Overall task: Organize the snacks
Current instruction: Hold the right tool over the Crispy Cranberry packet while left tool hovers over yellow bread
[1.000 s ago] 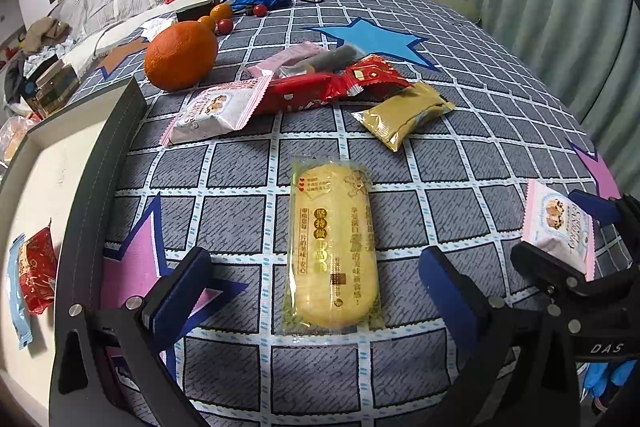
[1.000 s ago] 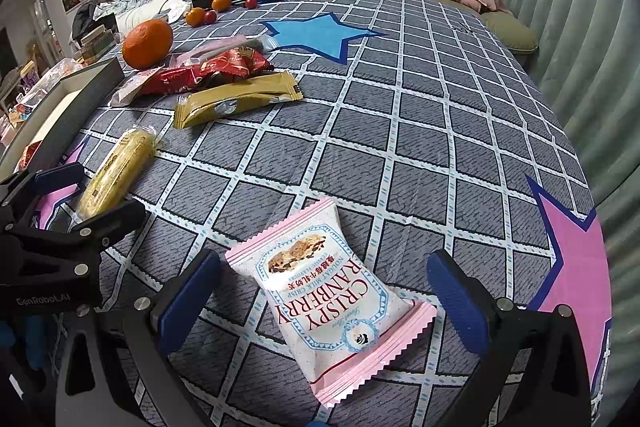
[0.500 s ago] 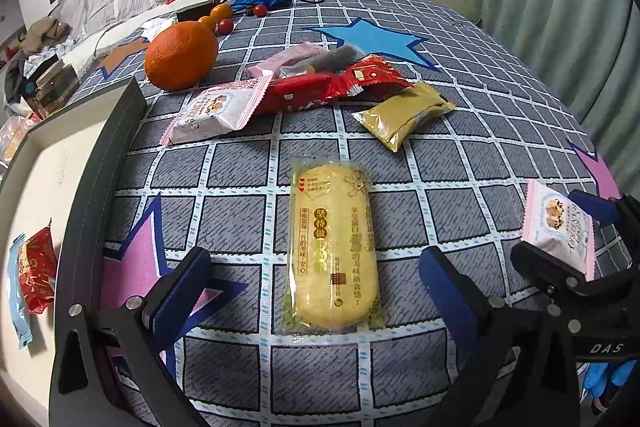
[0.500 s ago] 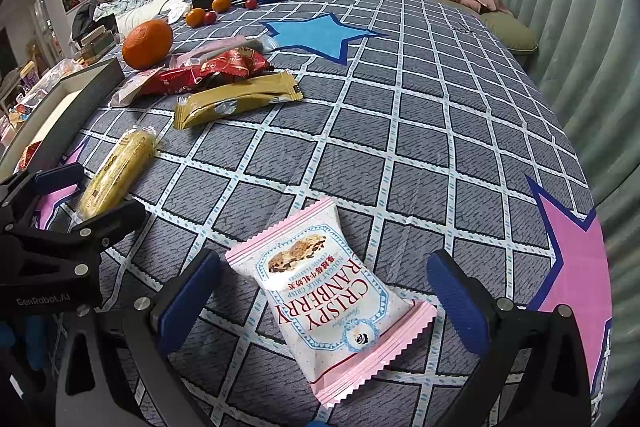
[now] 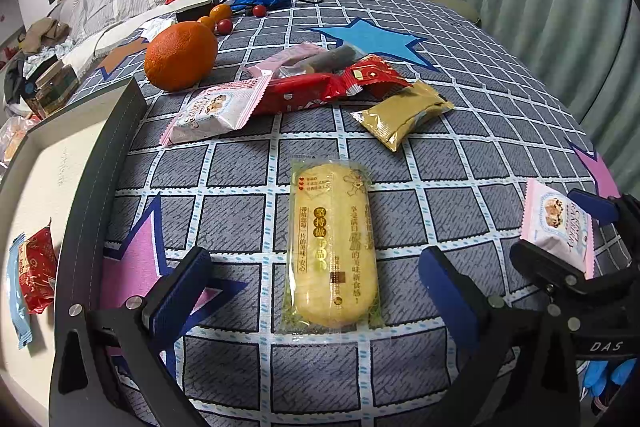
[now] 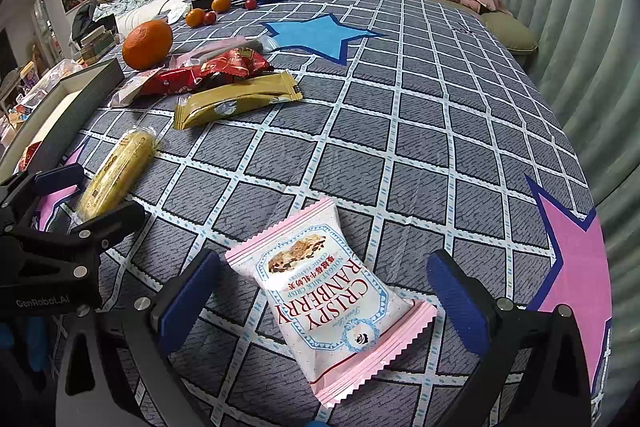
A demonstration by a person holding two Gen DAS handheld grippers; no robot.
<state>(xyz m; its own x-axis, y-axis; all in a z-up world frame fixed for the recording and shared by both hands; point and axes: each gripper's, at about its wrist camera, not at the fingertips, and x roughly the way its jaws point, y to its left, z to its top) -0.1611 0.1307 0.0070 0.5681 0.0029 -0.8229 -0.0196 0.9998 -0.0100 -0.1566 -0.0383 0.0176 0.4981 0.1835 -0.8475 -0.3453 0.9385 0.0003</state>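
The left gripper [image 5: 314, 291] stands wide open and holds nothing, its two blue pads on either side of the near end of the yellow cake packet [image 5: 332, 243], clear of the wrapper on both sides. That packet lies flat on the checked cloth [image 5: 460, 163] with its long axis running straight away from the fingers, so a plain closing would pinch it across its narrow width. The right gripper [image 6: 324, 297] is likewise spread wide and empty around the pink cranberry packet [image 6: 324, 291], which lies skewed, its long axis running from far left to near right; the left pad is just beside the packet's upper corner, the right pad farther off. Each hand is nearest its own packet. Farther out, toward the cloth's far left, a gold packet [image 5: 404, 113], red packets [image 5: 320, 89], another pink packet [image 5: 218, 109] and an orange [image 5: 180, 55] lie heaped together. The box [image 5: 96, 155] sits at the cloth's left edge, cut off by the frame, with a red packet [image 5: 38, 269] inside. Whether the pads touch the cloth I cannot tell.
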